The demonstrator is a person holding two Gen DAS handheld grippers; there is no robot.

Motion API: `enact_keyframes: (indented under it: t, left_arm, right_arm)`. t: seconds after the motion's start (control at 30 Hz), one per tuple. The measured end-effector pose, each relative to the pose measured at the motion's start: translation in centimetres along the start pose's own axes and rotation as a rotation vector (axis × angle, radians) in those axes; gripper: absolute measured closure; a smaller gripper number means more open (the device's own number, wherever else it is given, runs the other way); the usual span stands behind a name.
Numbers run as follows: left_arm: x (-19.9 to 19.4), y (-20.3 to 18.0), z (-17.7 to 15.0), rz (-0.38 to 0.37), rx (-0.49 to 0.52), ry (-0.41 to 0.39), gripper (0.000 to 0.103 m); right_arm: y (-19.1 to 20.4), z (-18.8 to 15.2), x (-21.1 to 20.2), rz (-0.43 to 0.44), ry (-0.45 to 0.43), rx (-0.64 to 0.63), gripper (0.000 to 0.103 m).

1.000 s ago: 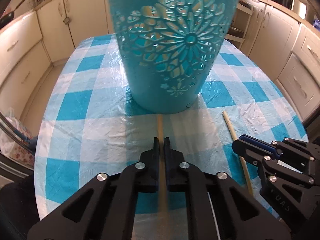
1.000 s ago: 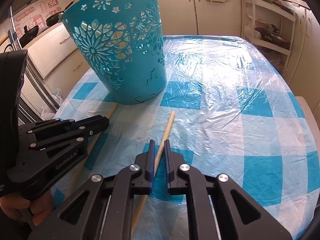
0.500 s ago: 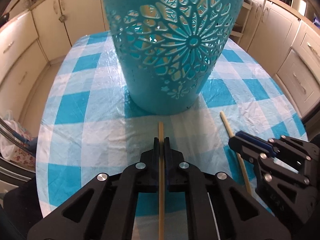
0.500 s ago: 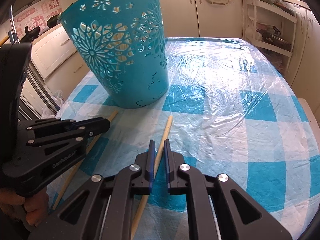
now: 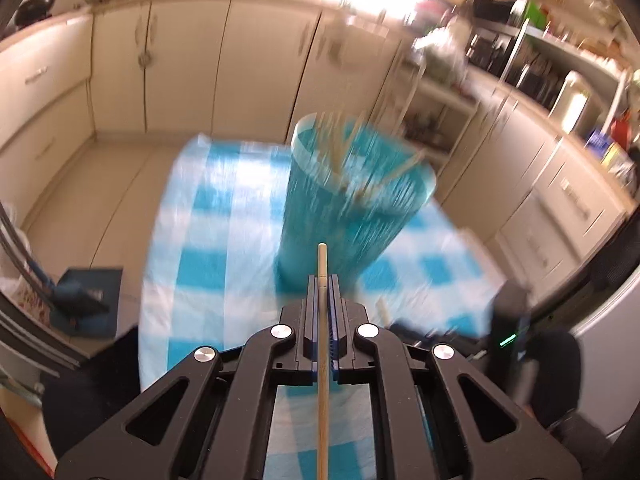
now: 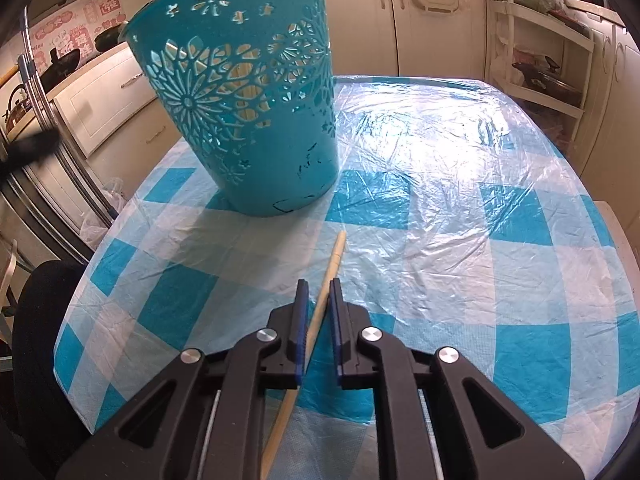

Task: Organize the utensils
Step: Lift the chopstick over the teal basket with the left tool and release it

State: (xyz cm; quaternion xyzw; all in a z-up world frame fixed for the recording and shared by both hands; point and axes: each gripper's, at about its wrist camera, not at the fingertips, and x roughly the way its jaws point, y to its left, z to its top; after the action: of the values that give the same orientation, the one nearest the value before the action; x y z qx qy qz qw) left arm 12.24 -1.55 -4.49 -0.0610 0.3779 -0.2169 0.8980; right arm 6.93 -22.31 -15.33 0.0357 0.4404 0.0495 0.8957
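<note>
While left gripper (image 5: 321,280) clamps one stick (image 5: 322,360) high above the bench (image 6: 440,184), right gripper (image 6: 318,292) sits slightly open astride second stick (image 6: 316,320) lying near basket (image 6: 248,92).

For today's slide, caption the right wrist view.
Right hand-held gripper open astride a pale wooden chopstick on the blue-checked tablecloth, near the turquoise perforated plastic basket.

Red-and-white stickers (image 6: 76,32) with Chinese-style characters are stuck on the wall at the upper left of the right wrist view, too small to read. Black scribbles (image 6: 308,160) mark the teal basket (image 6: 248,92) wall near its base, forming no legible word.
</note>
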Motion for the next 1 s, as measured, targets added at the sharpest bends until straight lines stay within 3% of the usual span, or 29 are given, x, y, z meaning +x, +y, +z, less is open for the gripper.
enact_keyframes:
  t: [0.2, 0.47, 0.73, 1.0]
  left_arm:
    - [-2.3, -1.3, 3.6, -0.036, 0.002, -0.127, 0.098]
    - [-1.4, -2.7, 8.5, -0.025, -0.034, -0.235, 0.098]
    - [0.1, -3.9, 13.2, 0.009, -0.055, -0.41, 0.098]
    - [4.6, -3.3, 14.8, 0.086, -0.112, -0.448, 0.098]
  right_arm:
    - [0.2, 0.0, 0.0, 0.0, -0.002, -0.006, 0.089]
    - [0.4, 0.0, 0.0, 0.003, -0.004, -0.008, 0.087]
    - [0.2, 0.2, 0.1, 0.019, -0.005, -0.001, 0.086]
    - [-0.3, 0.2, 0.0, 0.037, -0.005, 0.012, 0.085]
